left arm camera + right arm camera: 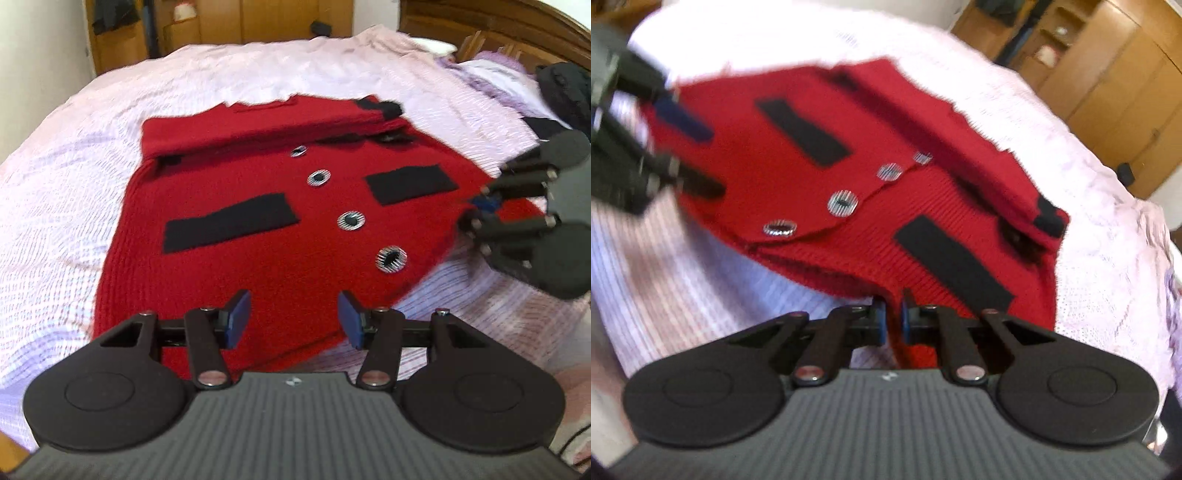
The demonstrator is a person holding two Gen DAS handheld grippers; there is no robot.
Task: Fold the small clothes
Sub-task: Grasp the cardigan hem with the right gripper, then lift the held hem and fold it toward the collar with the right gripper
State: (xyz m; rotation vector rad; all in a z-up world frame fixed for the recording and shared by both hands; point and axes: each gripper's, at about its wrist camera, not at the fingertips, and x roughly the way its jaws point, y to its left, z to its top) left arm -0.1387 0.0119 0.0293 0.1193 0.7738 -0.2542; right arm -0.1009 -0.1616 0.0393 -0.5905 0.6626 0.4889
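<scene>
Pink bed [74,206] carried the red cardigan [280,229], spread flat with its sleeve folded across. My left tool [293,319] hovered over its hem, fingers wide apart, holding nothing. My right tool [891,319] pinched its edge.

The cardigan [280,221] lies flat on the bed [74,206]. Left of it and beyond its folded far edge the bedspread is bare, giving open room for a pass. Right of it the right gripper [480,203] stands at the hem corner, jaws pinched on the red knit, blocking that side. Further right of the cardigan a dark bundle [561,92] sits by the headboard [498,26]. The left gripper [291,319] hangs spread over the near hem.
</scene>
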